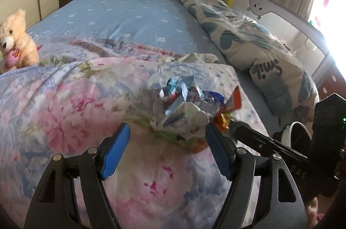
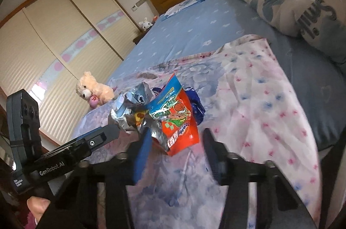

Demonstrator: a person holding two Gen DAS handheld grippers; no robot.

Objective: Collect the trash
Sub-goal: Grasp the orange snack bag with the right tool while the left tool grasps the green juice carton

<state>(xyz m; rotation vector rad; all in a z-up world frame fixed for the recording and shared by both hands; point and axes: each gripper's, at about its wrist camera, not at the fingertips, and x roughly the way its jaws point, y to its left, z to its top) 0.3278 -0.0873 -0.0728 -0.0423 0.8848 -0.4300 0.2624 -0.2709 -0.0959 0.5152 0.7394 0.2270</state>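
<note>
A heap of crumpled snack wrappers, silver foil and an orange packet, lies on the floral quilt of the bed. The left gripper stands wide apart before it, holding nothing. The right gripper is half-open around the orange packet, its left pad at the foil; grip cannot be confirmed.

We hold our left gripper pointing steeply down, its blue pads standing wide apart with nothing pressed between them. Our right gripper tilts down from the right, its jaws blurred and partly parted, the pads not gripping. A thumb shows at the near left edge.
</note>
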